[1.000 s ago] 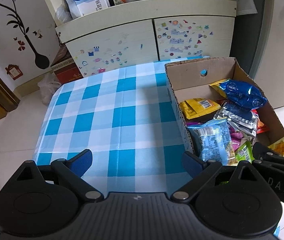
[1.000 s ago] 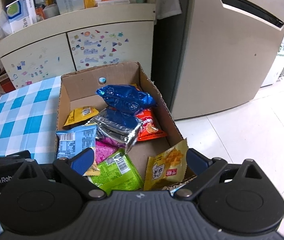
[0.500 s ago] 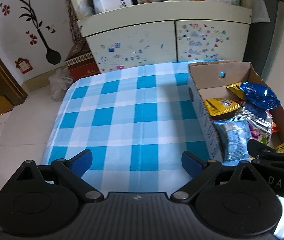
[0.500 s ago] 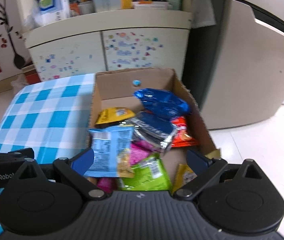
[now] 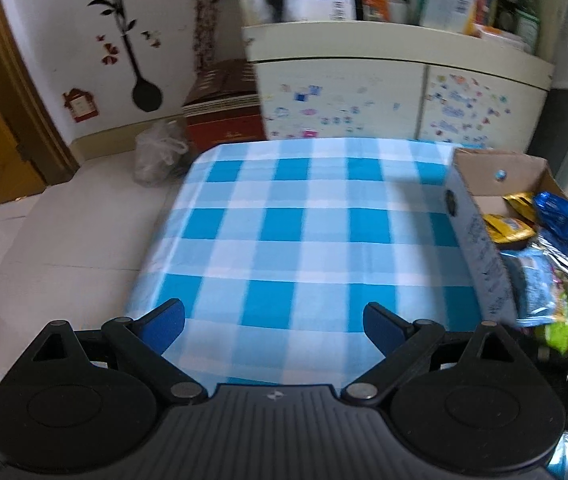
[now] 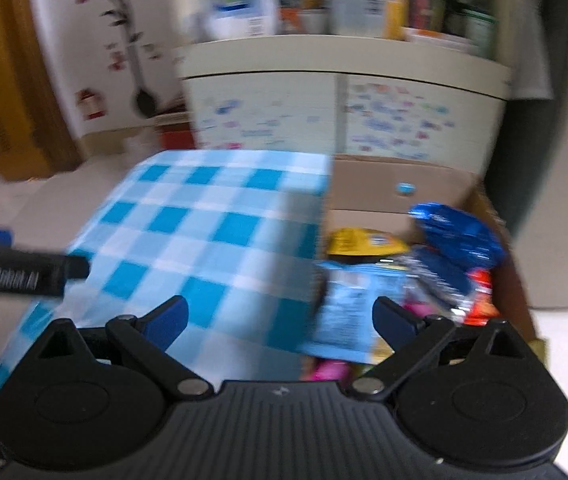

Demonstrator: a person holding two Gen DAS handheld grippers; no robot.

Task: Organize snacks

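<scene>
A cardboard box (image 5: 479,236) (image 6: 367,196) stands at the right edge of a blue-and-white checked table (image 5: 307,240) (image 6: 212,236). It holds several snack packets: a dark blue bag (image 5: 563,216) (image 6: 455,232), a yellow packet (image 5: 509,228) (image 6: 363,242), a light blue packet (image 5: 533,284) (image 6: 351,308), a silver packet (image 6: 439,276) and an orange one (image 6: 481,296). My left gripper (image 5: 274,322) is open and empty above the table's near edge. My right gripper (image 6: 280,320) is open and empty above the box's left wall.
A cream cabinet (image 5: 395,96) (image 6: 339,108) with stickers stands behind the table, its top crowded with boxes. A red-brown carton (image 5: 224,116) and a plastic bag (image 5: 158,152) sit on the floor at the left. A wooden door frame (image 5: 8,92) is at far left.
Both grippers have swung to the left, so the box has slid toward the right of both views. The right wrist view is blurred by motion. Both stay open and empty.
</scene>
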